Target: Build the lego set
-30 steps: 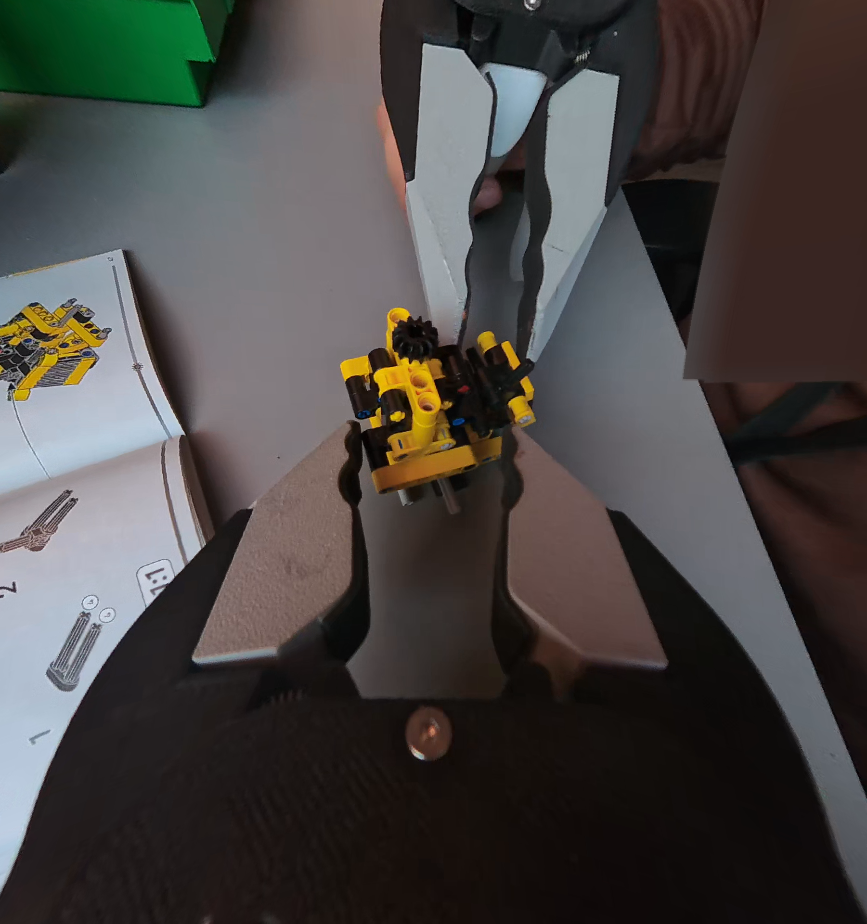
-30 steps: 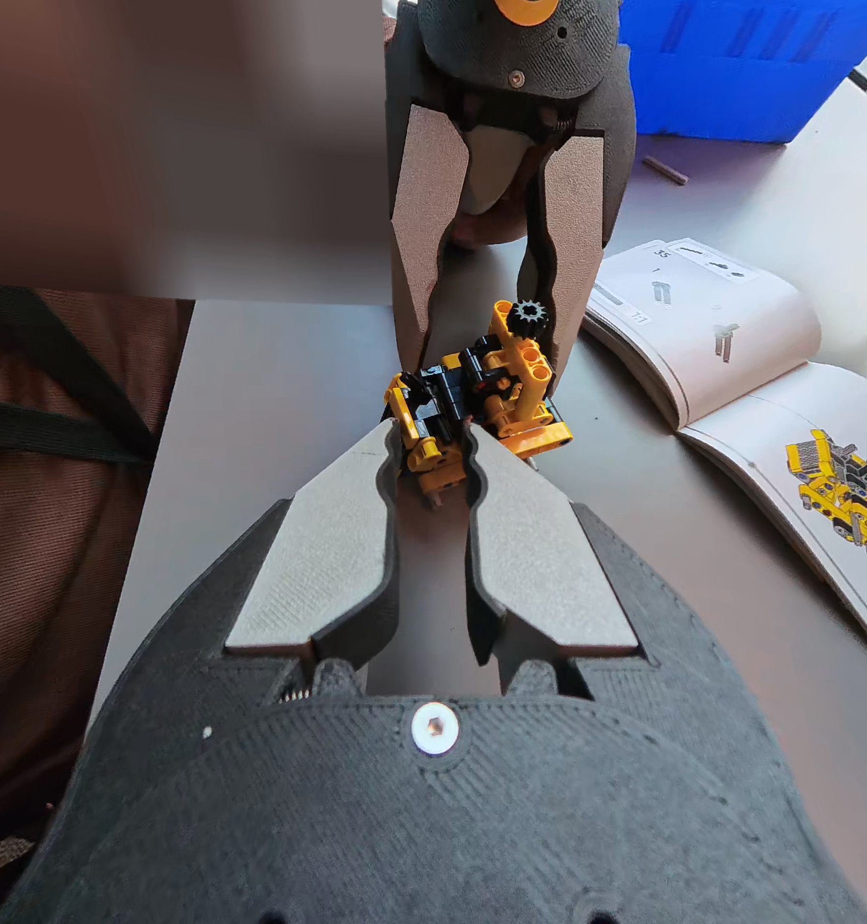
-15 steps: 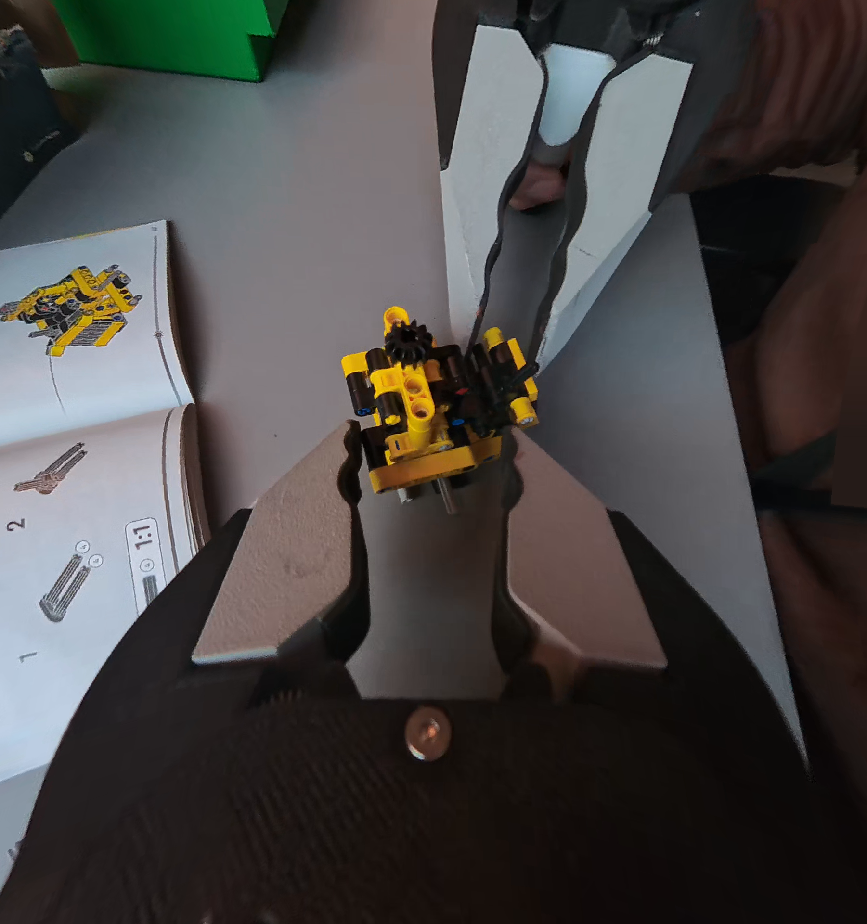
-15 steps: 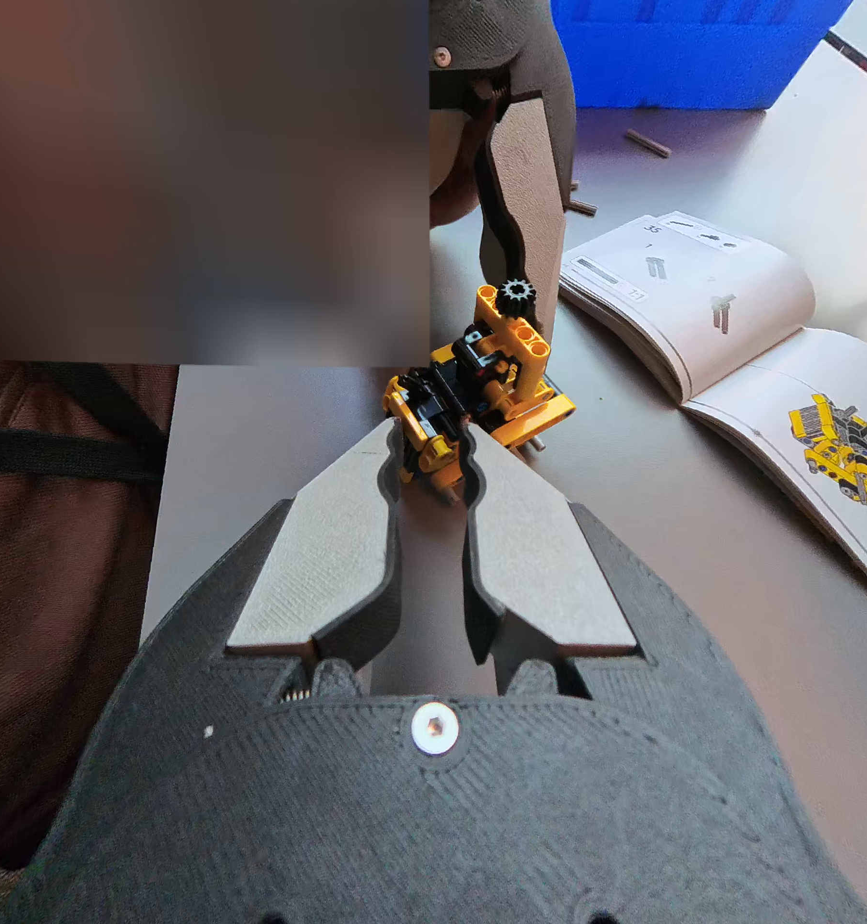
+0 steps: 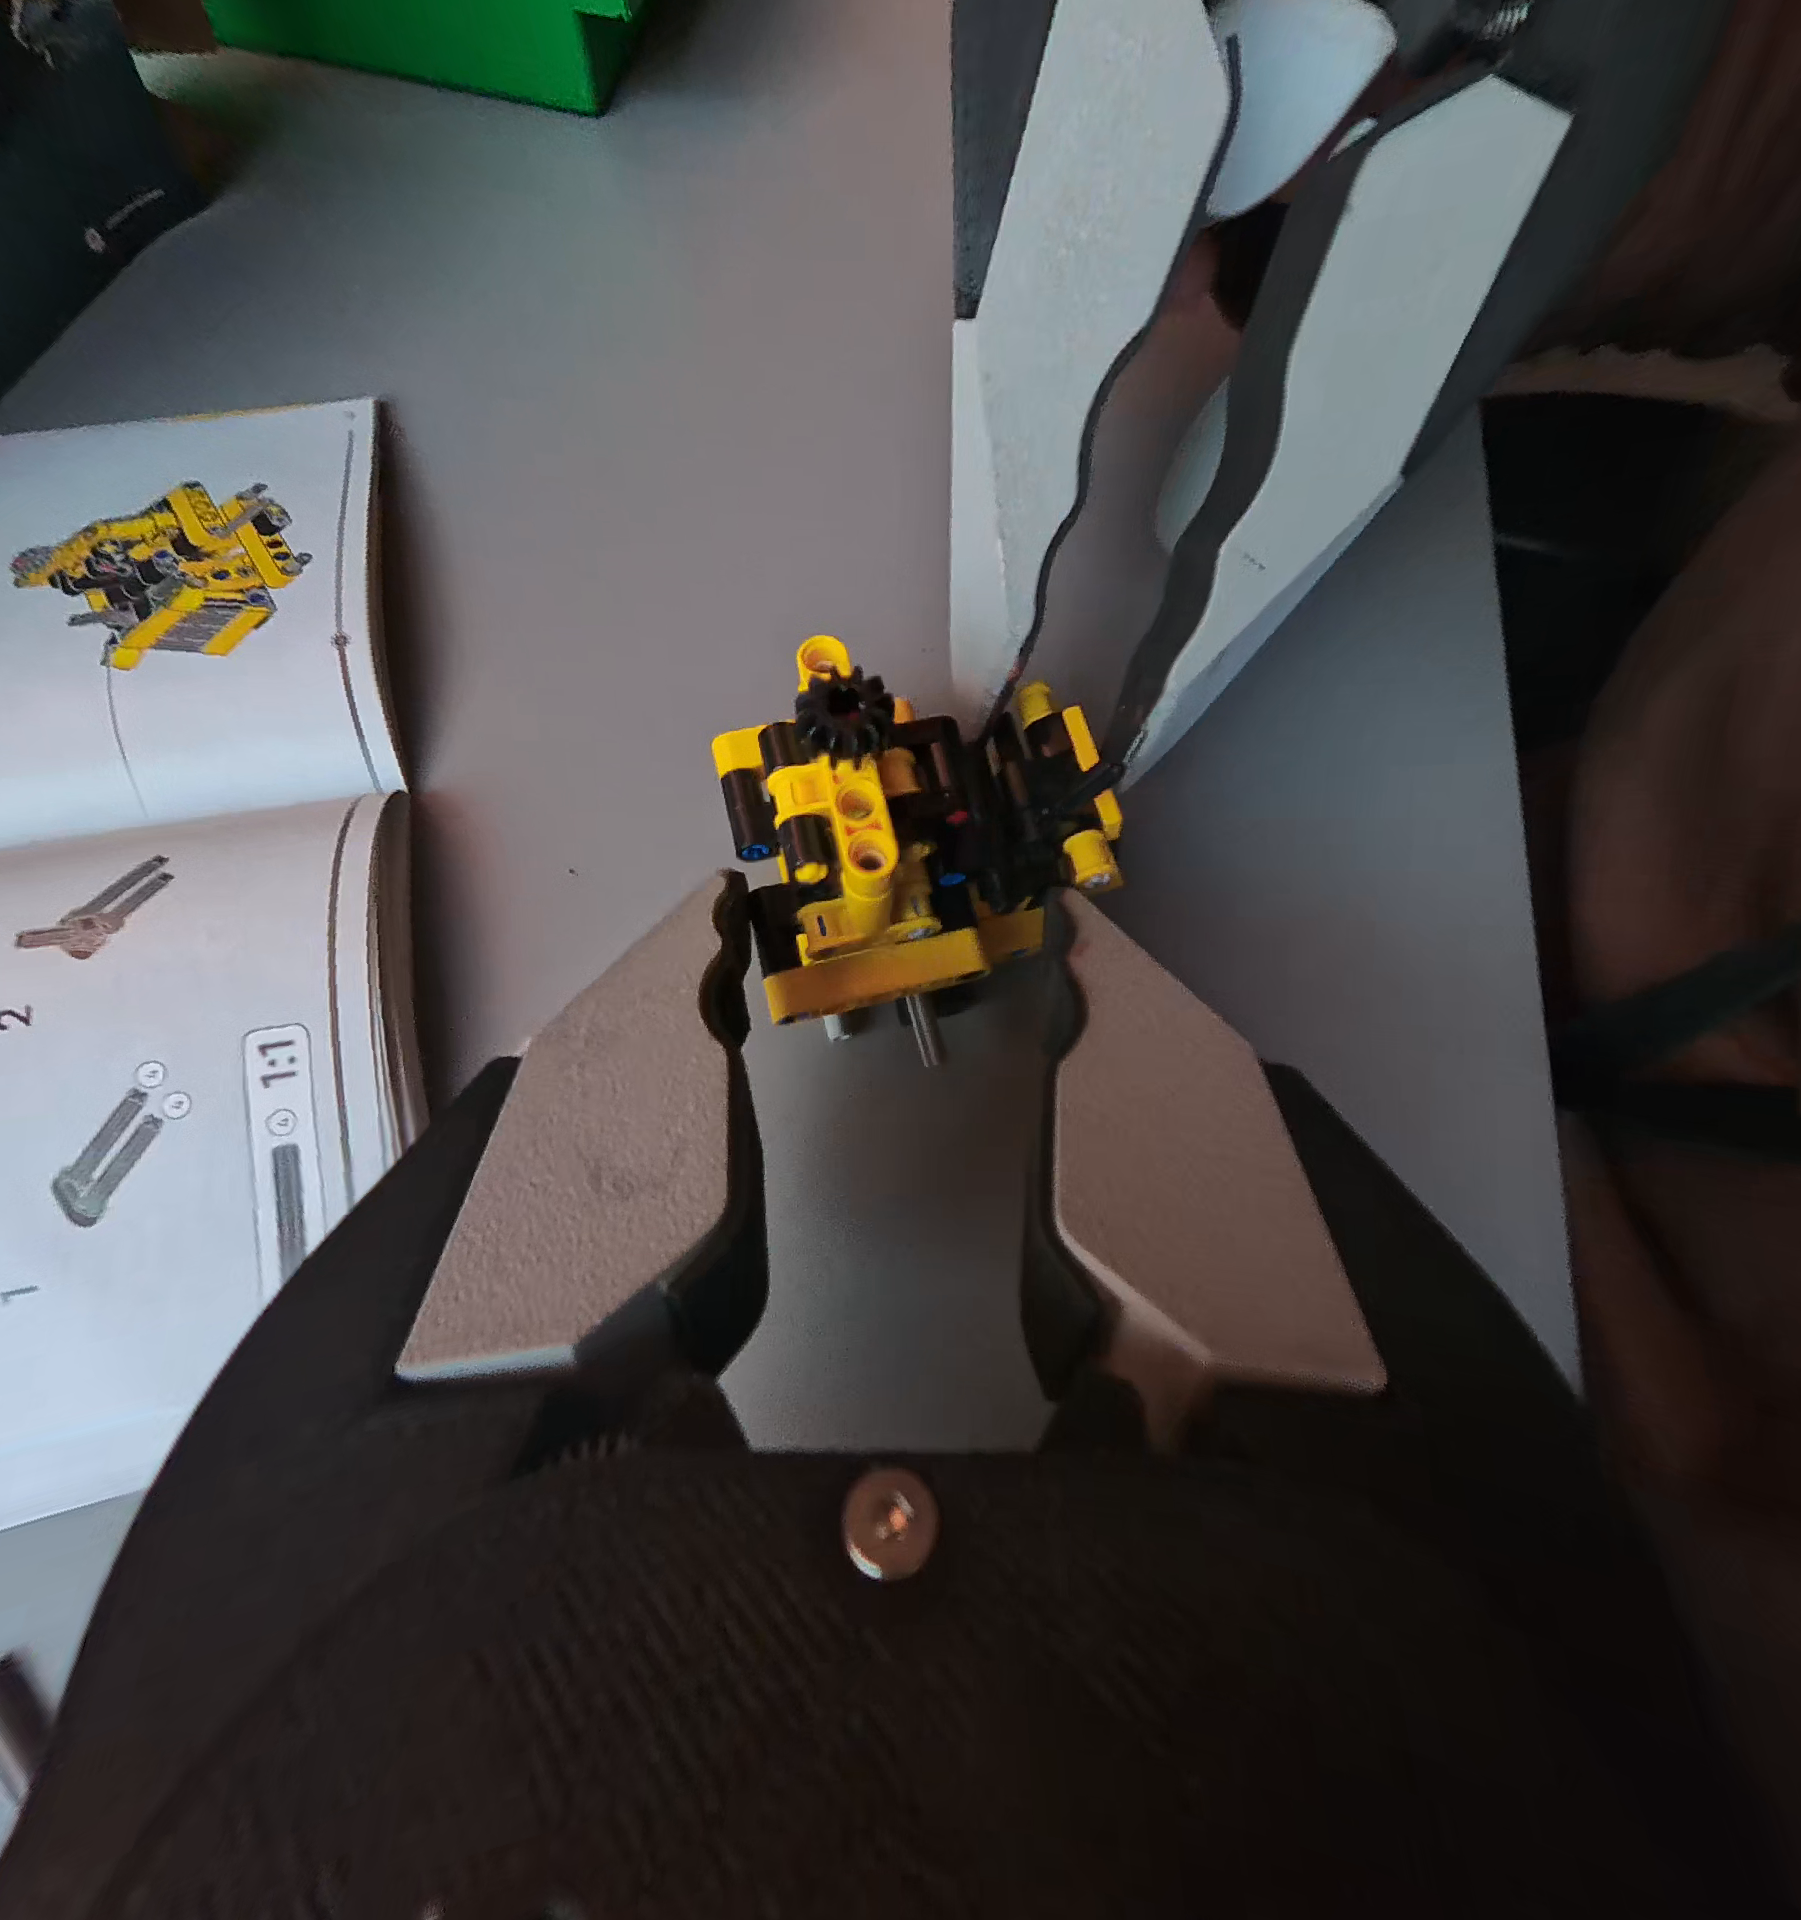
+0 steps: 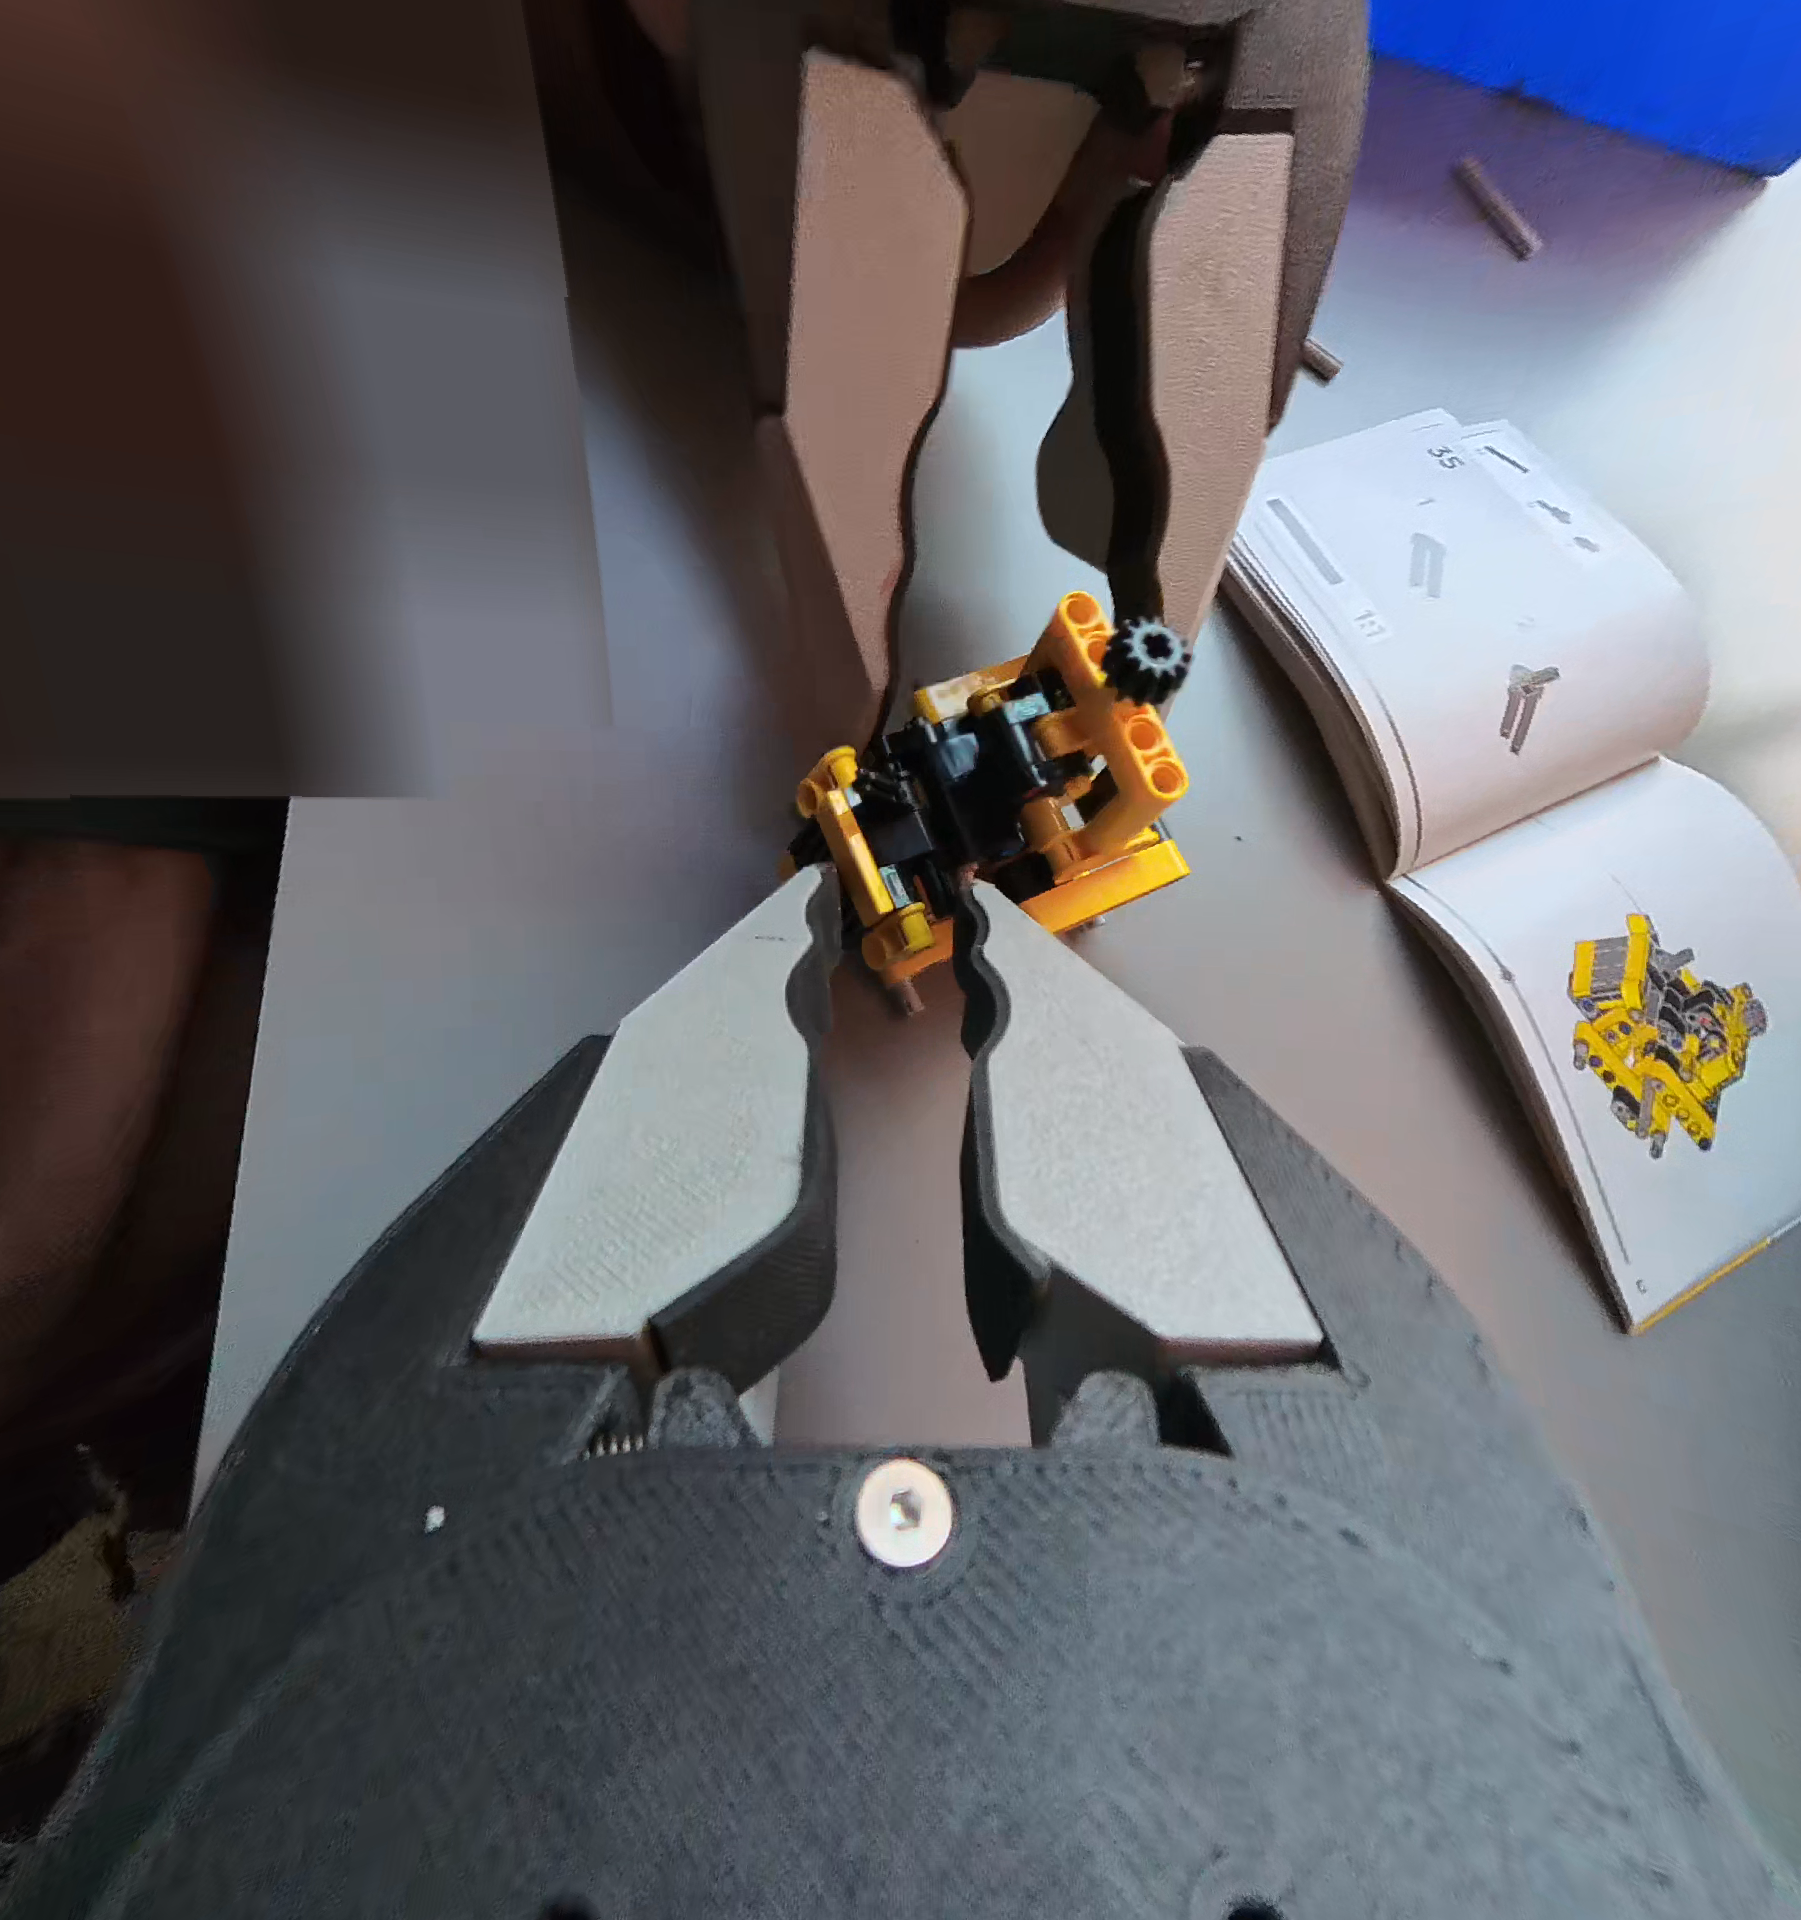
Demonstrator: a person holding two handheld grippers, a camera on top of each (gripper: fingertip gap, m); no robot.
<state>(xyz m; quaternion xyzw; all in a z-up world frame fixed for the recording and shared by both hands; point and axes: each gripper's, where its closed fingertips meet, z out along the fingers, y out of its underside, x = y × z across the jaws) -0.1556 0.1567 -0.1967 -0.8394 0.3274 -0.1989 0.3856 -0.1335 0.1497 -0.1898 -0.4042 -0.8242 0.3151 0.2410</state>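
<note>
Yellow-and-black lego assembly (image 5: 906, 831) (black gear on top) held over grey table (image 5: 615, 364)

The lego assembly (image 5: 911, 842) is sitting between the tips of the left tool (image 5: 891, 914), with the right tool (image 5: 1067, 717) reaching in from beyond it, pinching its far right part. The instruction booklet (image 5: 148, 883) is lying open on the surface (image 5: 615, 416) left of the left tool, and a box (image 5: 439, 47) is standing farther ahead.

In the right wrist view, the booklet (image 6: 1561, 831) is lying right of the right tool (image 6: 901, 904).
</note>
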